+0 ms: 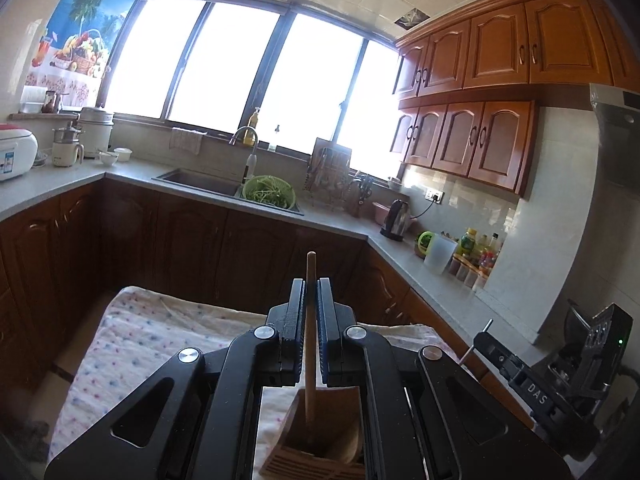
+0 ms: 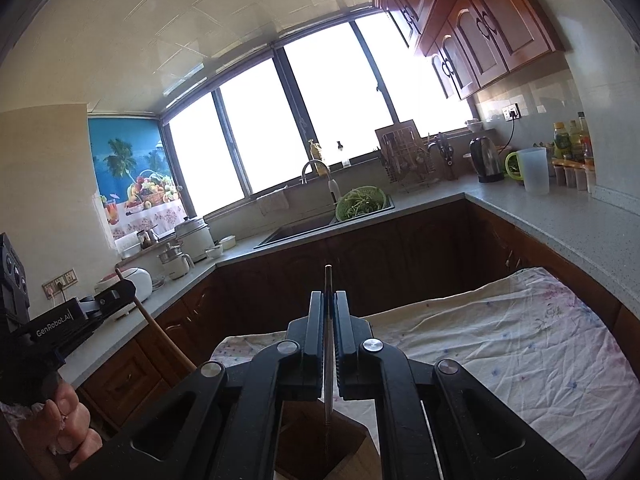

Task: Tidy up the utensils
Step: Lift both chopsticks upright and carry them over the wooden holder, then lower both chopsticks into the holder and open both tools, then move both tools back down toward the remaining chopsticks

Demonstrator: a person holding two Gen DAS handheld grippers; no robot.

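My left gripper is shut on a wooden utensil handle that stands upright, its lower end inside a wooden utensil holder below the fingers. My right gripper is shut on a thin metal utensil, also upright, its lower end over the same wooden holder. The holder stands on a white dotted cloth over a table. In the right wrist view the left gripper and the wooden handle show at the left. The right gripper's body shows at the right of the left wrist view.
A grey L-shaped countertop runs behind with a sink, a green colander, a dish rack, a kettle, a white jug, bottles and a rice cooker. Dark cabinets stand below, wooden ones above.
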